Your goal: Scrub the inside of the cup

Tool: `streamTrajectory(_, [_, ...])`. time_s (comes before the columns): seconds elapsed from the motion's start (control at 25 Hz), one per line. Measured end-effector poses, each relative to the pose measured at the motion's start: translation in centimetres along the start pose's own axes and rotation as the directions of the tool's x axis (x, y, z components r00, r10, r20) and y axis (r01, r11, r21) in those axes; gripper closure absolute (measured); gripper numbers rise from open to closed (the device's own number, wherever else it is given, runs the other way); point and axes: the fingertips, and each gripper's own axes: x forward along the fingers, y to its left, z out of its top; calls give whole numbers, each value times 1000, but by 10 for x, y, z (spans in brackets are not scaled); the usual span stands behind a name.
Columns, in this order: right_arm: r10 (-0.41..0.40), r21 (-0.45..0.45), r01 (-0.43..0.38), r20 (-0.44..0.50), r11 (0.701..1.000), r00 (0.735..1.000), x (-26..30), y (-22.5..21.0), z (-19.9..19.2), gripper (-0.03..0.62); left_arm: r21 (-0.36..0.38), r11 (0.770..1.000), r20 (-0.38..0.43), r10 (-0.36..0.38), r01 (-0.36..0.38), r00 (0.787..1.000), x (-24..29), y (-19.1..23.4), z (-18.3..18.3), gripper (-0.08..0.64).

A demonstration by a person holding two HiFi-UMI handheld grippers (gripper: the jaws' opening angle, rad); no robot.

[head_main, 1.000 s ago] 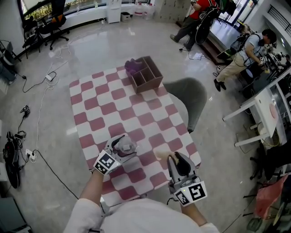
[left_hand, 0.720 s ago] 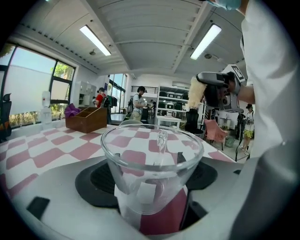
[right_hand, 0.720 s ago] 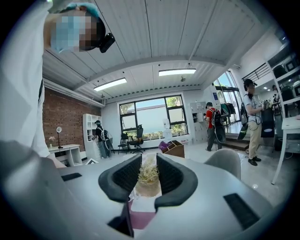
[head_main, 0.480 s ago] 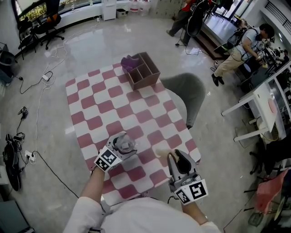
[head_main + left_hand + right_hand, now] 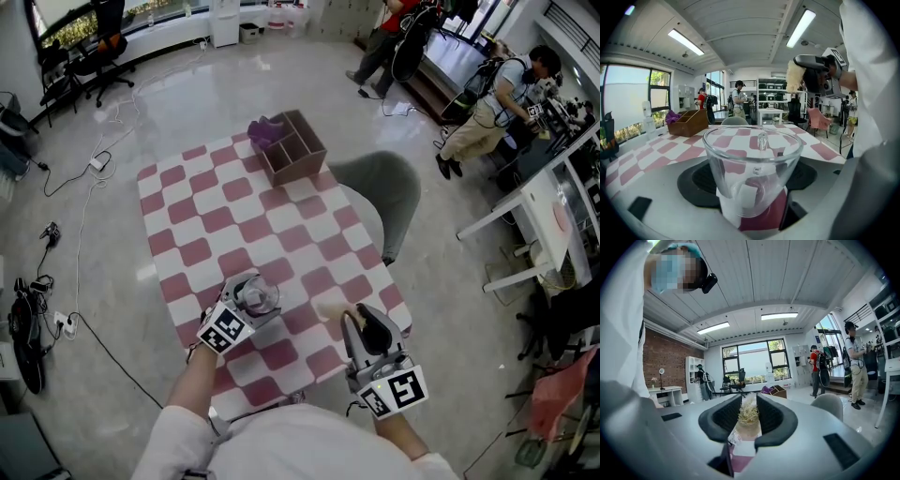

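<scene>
left gripper [image 5: 249,300]: jaws pressed against the two sides of the cup, which sits between the pads
cup [image 5: 752,174]: clear glass, with a handle on its side, empty, held over the table's near-left part, just inside the near edge; whether its base touches the cloth cannot be told
right gripper [image 5: 749,417]: jaws pinching the scrubber, with its frayed end poking out past the tips
scrubber [image 5: 330,310]: pale, fibrous, over the table near the near-right corner, to the right of the cup and apart from it
table [image 5: 225,217]: covered by a red-and-white checked cloth
wooden box [image 5: 300,152]: with compartments, at the table's far edge towards the far-right corner
purple cloth [image 5: 265,132]: bunched in the box's far-left end
chair [image 5: 390,193]: grey, against the table's right edge
</scene>
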Motion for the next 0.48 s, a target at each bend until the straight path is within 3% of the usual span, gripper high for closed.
streamTrajectory(0.48, [136,-16,-135,94,991,986,3,27,30,492,93,985,-26,146,-143,989,-47,-2,47,172])
